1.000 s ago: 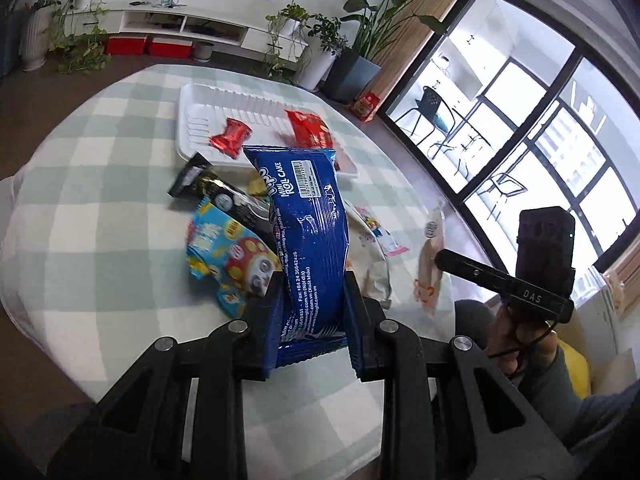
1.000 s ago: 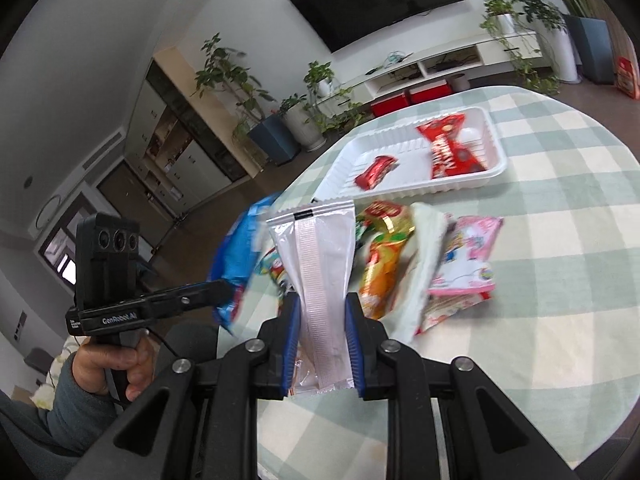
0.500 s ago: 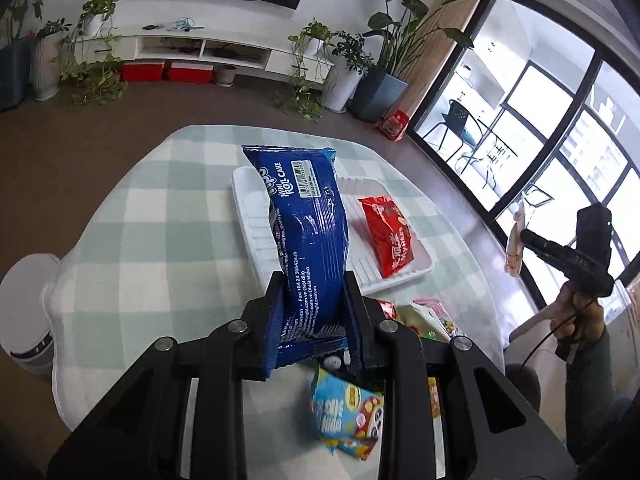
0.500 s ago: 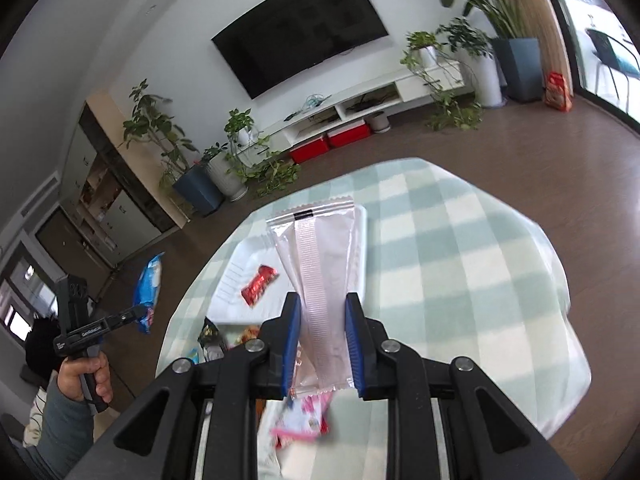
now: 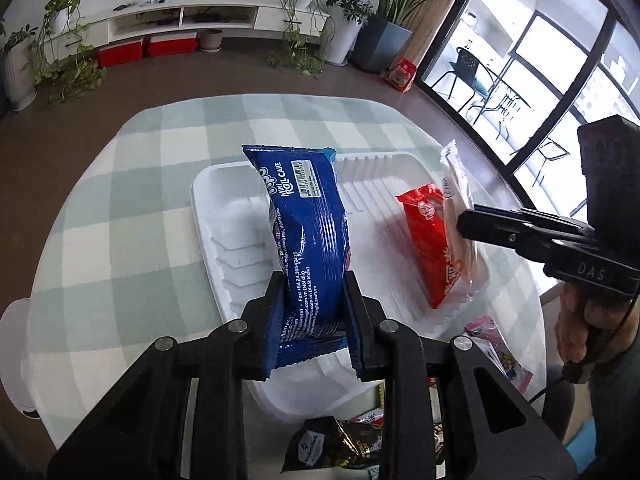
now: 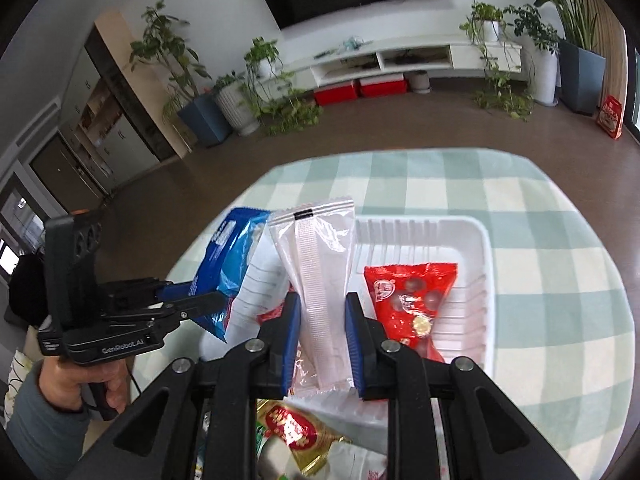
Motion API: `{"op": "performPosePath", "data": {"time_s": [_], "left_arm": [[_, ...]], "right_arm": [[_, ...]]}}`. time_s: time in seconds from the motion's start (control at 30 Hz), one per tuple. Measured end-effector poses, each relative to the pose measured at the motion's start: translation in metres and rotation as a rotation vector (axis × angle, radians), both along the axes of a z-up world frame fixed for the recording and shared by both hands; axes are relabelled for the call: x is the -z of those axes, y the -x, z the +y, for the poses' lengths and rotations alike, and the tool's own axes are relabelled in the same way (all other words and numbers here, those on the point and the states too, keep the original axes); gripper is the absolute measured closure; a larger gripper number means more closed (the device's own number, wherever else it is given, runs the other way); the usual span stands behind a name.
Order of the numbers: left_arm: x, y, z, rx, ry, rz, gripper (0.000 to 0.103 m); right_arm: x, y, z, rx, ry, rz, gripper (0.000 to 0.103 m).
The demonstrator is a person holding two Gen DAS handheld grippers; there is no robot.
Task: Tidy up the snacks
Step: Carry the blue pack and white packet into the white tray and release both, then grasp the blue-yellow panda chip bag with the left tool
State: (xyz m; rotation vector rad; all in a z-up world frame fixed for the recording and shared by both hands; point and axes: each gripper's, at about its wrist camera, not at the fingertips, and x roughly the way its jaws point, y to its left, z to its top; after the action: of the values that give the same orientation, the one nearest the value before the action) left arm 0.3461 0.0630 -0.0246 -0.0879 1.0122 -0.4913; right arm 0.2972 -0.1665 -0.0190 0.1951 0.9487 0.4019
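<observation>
L gripper [image 5: 314, 312] pinches the blue roll-cake pack [image 5: 306, 240] at its near end, pack upright w/ barcode end pointing far, held over the left part of the white tray [image 5: 212, 216]; tray sits on the green-check tablecloth [image 5: 120, 184]; seen from the R cam, same L gripper [image 6: 218, 300] comes in from the left w/ the blue pack in its fingers. Centre-right: red snack bag [image 5: 430, 240] lies in the tray's right half; from R wrist cam the bag [image 6: 412, 300] shows round sweets printed on it. R gripper [image 6: 322, 336] clamps the clear white-striped pack [image 6: 320, 280], upright, over the tray's [image 6: 486, 280] near-left part, just left of the red bag; in L cam that pack [image 5: 458, 208] hangs over the tray's right edge. Near edge, outside tray: loose snacks on the cloth, incl. a gold-red pack [image 6: 294, 430], a dark pack [image 5: 332, 444], a pink pack [image 5: 494, 340].
</observation>
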Motion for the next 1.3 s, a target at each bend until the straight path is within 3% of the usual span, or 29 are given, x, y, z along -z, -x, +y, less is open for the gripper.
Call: {"op": "performPosePath", "data": {"time_s": [0.3, 0.57, 0.7, 0.87, 0.93, 1.07, 1.13, 1.2, 1.3], "left_arm": [[0.037, -0.014, -0.019, 0.022, -0.057, 0.046, 0.078], [0.043, -0.02, -0.024, 0.012, -0.098, 0.039, 0.074], [0.046, -0.019, -0.024, 0.005, -0.115, 0.04, 0.057], [0.042, -0.014, -0.024, 0.003, -0.107, 0.023, 0.048], [0.037, -0.011, -0.023, 0.001, -0.104, 0.014, 0.039], [0.02, -0.004, -0.014, -0.029, -0.084, -0.016, 0.035], [0.007, 0.004, -0.008, -0.044, -0.069, -0.042, 0.026], [-0.008, 0.018, -0.002, -0.052, -0.042, -0.084, 0.023], [-0.028, 0.045, 0.009, -0.079, 0.001, -0.139, 0.01]], "right_arm": [[0.047, -0.026, 0.027, 0.004, 0.088, 0.102, 0.079], [0.064, -0.028, 0.034, 0.012, 0.139, 0.128, 0.079], [0.063, -0.029, 0.038, 0.002, 0.158, 0.119, 0.077], [0.063, -0.029, 0.04, -0.005, 0.17, 0.115, 0.076], [0.062, -0.028, 0.039, -0.003, 0.169, 0.115, 0.072], [0.053, -0.024, 0.04, 0.004, 0.165, 0.089, 0.062], [0.041, -0.018, 0.037, 0.014, 0.162, 0.056, 0.058], [0.026, -0.009, 0.032, 0.022, 0.138, 0.022, 0.042], [-0.004, 0.012, 0.018, 0.037, 0.074, -0.05, 0.025]]}}
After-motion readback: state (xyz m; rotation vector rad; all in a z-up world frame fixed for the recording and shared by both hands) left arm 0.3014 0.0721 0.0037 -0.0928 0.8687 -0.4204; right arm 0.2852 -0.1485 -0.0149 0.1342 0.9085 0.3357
